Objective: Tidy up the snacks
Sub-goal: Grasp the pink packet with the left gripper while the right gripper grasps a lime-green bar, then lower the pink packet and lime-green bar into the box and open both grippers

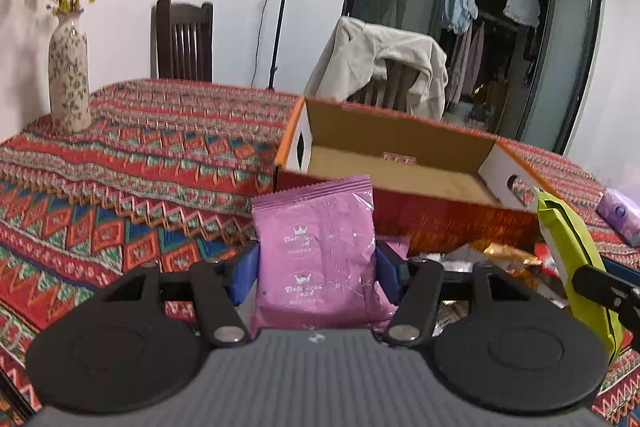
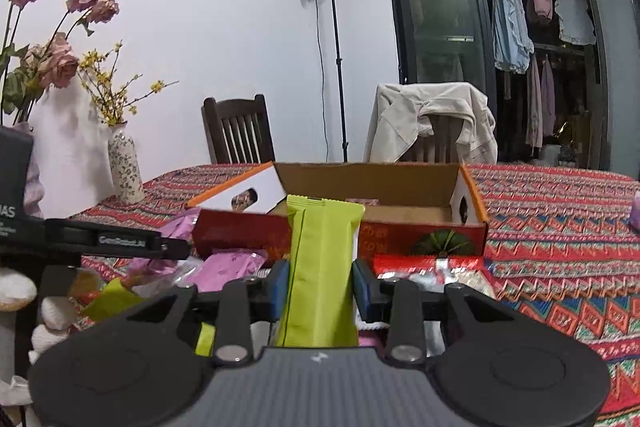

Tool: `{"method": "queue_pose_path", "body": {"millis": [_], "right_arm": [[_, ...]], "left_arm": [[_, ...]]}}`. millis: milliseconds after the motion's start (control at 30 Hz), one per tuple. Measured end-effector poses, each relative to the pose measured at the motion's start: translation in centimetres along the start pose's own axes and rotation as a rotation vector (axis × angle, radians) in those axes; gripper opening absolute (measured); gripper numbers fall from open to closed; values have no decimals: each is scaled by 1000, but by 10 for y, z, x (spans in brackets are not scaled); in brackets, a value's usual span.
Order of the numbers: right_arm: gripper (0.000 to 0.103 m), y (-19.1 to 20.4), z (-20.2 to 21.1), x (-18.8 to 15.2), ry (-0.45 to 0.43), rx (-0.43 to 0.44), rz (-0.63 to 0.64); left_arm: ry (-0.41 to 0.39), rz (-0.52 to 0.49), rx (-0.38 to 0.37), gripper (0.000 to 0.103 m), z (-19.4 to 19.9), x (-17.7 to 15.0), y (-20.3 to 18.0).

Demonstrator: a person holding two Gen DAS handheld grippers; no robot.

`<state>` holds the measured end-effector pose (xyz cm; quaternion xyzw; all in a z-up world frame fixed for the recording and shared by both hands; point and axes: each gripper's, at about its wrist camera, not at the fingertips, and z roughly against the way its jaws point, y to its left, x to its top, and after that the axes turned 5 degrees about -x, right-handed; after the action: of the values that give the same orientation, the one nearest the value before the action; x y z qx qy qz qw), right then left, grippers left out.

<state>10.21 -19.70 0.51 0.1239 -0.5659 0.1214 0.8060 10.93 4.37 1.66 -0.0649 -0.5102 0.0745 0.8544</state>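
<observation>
My left gripper [image 1: 316, 273] is shut on a pink snack packet [image 1: 318, 247], held upright between its blue pads. My right gripper [image 2: 320, 285] is shut on a lime-green snack packet [image 2: 322, 267], also upright; that green packet [image 1: 576, 259] shows at the right edge of the left wrist view. An open cardboard box [image 1: 400, 155] with red sides stands just beyond both grippers on the patterned tablecloth, and the same box [image 2: 372, 187] holds one small pink packet at its back wall. A pile of loose snacks [image 2: 224, 267] lies in front of the box.
A patterned vase with yellow flowers [image 1: 69, 79] stands on the table at far left. A purple tissue pack [image 1: 622, 217] lies at the right. Two chairs, one draped with a beige jacket [image 2: 432, 123], stand behind the table. A light stand [image 2: 338, 67] stands by the wall.
</observation>
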Motion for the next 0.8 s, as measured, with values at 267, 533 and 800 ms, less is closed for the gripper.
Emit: {"method": "queue_pose_path", "body": {"millis": [267, 533, 800], "right_arm": [[33, -7, 7, 19, -51, -24, 8], [33, -17, -1, 39, -77, -39, -4], [33, -26, -23, 73, -87, -59, -8]], "left_arm": [[-48, -21, -28, 62, 14, 12, -7], [-105, -101, -49, 62, 22, 38, -30], [-162, -139, -50, 62, 18, 73, -52]]}}
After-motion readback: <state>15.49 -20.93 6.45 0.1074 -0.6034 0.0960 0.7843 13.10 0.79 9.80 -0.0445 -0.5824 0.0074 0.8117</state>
